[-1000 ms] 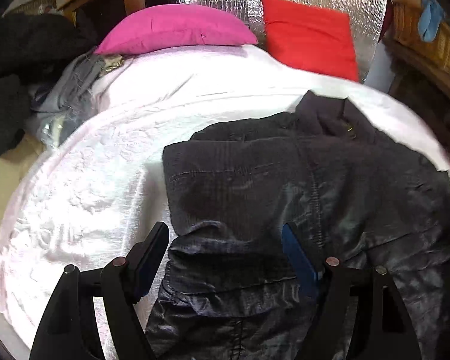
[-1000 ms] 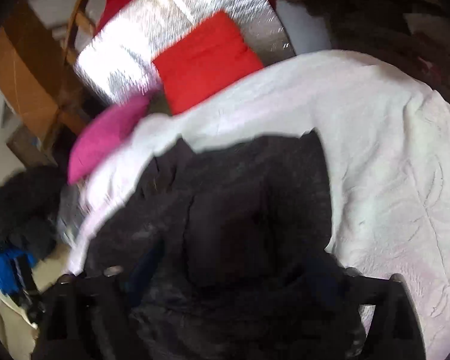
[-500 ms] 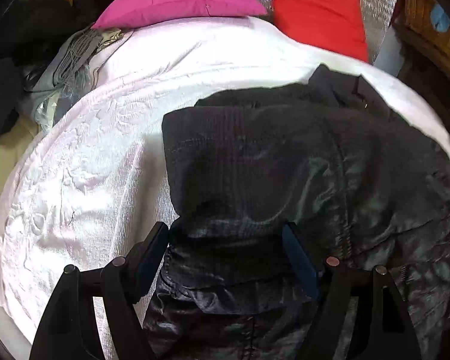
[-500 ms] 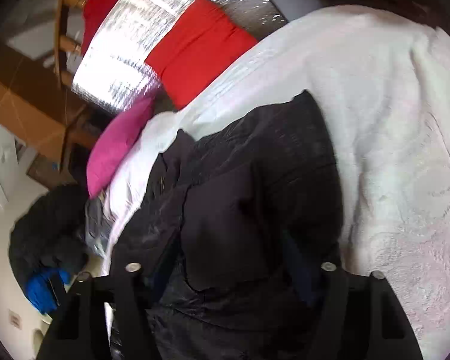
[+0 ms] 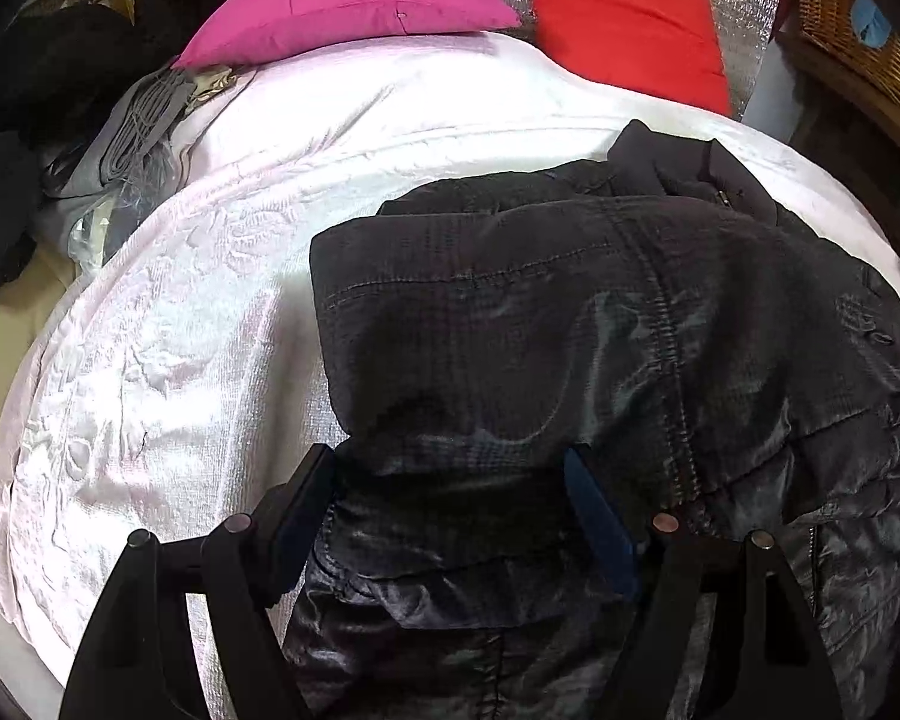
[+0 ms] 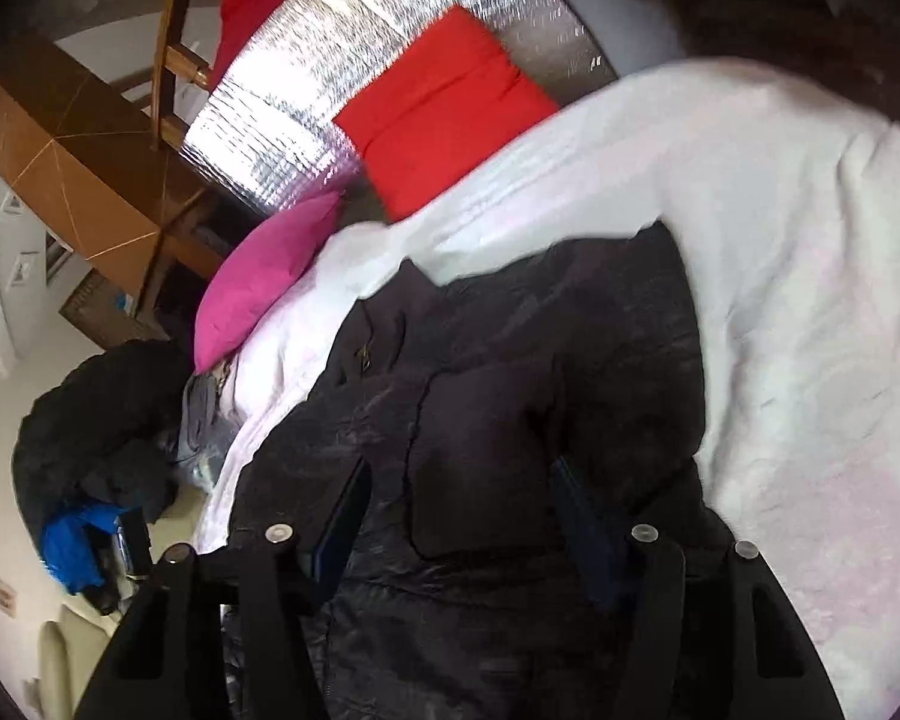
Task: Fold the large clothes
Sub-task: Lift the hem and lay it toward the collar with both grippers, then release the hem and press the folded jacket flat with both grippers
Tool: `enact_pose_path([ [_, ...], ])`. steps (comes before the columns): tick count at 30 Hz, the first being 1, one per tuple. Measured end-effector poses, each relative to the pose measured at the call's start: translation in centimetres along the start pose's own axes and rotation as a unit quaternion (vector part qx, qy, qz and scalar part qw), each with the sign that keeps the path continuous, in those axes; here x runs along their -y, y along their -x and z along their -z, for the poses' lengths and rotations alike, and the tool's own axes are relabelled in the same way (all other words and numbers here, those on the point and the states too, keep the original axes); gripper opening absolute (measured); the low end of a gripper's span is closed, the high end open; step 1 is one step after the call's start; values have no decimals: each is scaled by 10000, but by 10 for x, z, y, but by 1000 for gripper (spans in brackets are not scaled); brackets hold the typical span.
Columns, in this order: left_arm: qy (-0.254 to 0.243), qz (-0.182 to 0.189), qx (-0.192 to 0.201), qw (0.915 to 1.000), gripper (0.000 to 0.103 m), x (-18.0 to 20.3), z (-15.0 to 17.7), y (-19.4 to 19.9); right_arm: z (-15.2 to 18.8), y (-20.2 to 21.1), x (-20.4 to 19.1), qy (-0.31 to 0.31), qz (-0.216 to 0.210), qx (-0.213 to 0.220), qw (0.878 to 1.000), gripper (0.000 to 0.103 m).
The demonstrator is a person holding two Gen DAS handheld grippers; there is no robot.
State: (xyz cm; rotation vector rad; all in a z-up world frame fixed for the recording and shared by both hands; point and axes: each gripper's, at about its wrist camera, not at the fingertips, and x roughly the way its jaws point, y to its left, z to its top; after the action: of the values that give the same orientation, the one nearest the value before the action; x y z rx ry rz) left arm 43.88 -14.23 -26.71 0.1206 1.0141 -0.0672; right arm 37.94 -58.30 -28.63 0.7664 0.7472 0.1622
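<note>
Pink pillow (image 5: 348,0), red pillow (image 5: 624,30), white bedspread (image 5: 210,300).

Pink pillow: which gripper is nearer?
Left, as far as the views show. The left gripper is over the jacket edge on the pink pillow side; the right gripper is over the jacket edge away from it.

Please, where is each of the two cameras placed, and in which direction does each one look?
Left wrist: sits on the left gripper, looks forward over the dark padded jacket on the white quilted bedspread toward the pink pillow; its two open fingers show.
Right wrist: sits on the right gripper, view tilted, looks over the jacket toward the red pillow; its two open fingers show.
Shared: jacket, bedspread, both pillows, silver foil panel.
</note>
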Motion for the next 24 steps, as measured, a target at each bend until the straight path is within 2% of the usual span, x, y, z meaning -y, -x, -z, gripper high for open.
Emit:
enact_pose_path([
  [3, 57, 12, 2, 10000, 78, 1, -2, 0, 8, 1, -1, -268, -574, -247, 9977, 65],
  [5, 60, -8, 35, 10000, 78, 2, -3, 2, 15, -9, -1, -516, -832, -556, 9936, 66],
  [9, 30, -18, 205, 9998, 78, 6, -5, 10, 31, -32, 4, -936, -855, -932, 9876, 66],
  [12, -9, -14, 262, 9997, 78, 10, -6, 12, 34, -49, 10, -1204, -705, -1013, 9850, 66],
  [18, -208, -105, 241, 9994, 78, 18, -4, 7, 24, -70, 17, -1576, -375, -672, 9845, 66],
  [22, -318, -111, 255, 9991, 78, 19, 0, 8, 18, -66, 17, -1648, -348, -143, 9856, 65],
  [24, -345, -96, 258, 9990, 78, 18, 1, 9, 14, -55, 5, -1378, -358, 200, 9896, 65],
])
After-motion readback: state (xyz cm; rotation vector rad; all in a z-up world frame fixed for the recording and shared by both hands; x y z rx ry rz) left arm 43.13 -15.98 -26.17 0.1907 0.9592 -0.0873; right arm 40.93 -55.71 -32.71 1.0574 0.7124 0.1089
